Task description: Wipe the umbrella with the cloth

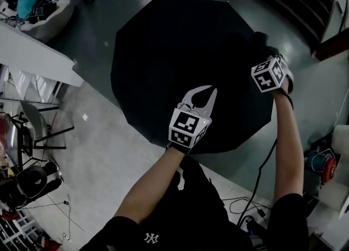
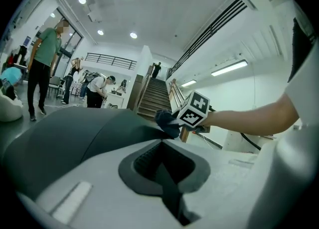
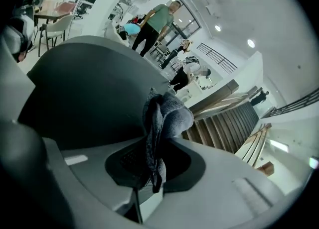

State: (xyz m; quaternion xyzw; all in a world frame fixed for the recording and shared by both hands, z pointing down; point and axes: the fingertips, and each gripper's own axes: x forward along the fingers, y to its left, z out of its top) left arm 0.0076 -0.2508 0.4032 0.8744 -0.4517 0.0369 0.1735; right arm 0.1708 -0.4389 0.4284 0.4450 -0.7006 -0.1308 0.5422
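Observation:
A big black open umbrella (image 1: 180, 59) lies canopy-up on the floor. My right gripper (image 1: 263, 52) is at its right rim, shut on a dark grey-blue cloth (image 1: 258, 40) that touches the canopy. In the right gripper view the cloth (image 3: 163, 121) hangs bunched between the jaws, with the umbrella (image 3: 84, 88) curving off to the left. My left gripper (image 1: 211, 88) hovers over the near part of the canopy with its jaws together and nothing visible between them. The left gripper view shows the canopy (image 2: 75, 133), plus the right gripper's marker cube (image 2: 195, 109) and the cloth (image 2: 167, 122).
A white counter (image 1: 32, 53) and a black chair (image 1: 38, 130) stand at the left, with cables and a red reel (image 1: 327, 168) at the right. Several people (image 2: 42, 68) stand far off, near a staircase (image 2: 152, 98).

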